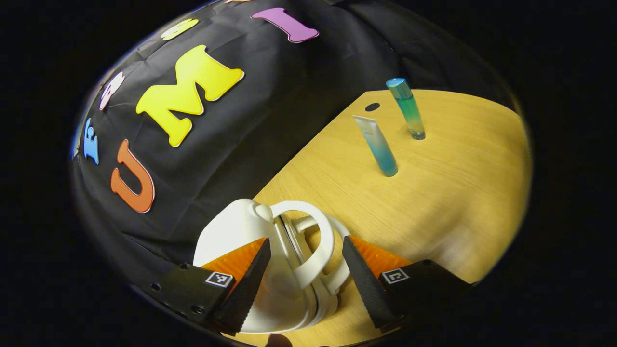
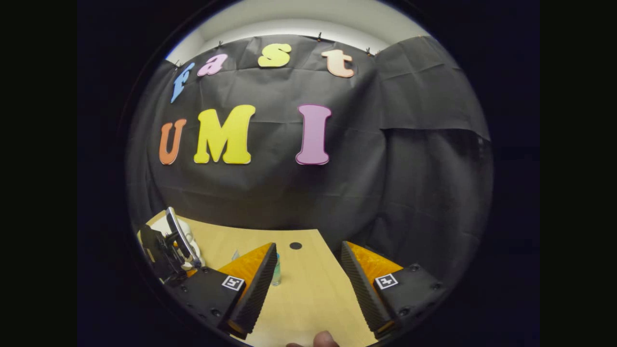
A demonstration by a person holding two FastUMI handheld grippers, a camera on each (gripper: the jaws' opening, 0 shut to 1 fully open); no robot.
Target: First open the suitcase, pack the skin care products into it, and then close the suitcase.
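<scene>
- The pale wooden table (image 1: 434, 202) carries everything in the booth, its surface left bare between the case and the products so each can be reached in turn.
- The small white hard-shell suitcase with a looped carry handle (image 1: 231, 231) lies at the table's near edge, apparently not yet opened, its handle facing up between the left gripper's fingers.
- The left gripper (image 1: 306, 270) is spread wide around that handle, fingers on either side but pressing on nothing, seemingly lining up to lift the lid.
- The right gripper (image 2: 308, 279) hangs spread and empty above the table, likely waiting its turn.
- 2 skin care products stand upright well beyond the suitcase: a tall clear bottle of blue-green liquid with a teal cap (image 1: 407, 108) and, just beside it, a blue squeeze tube standing on its cap (image 1: 378, 147), both easy to pinch.
</scene>
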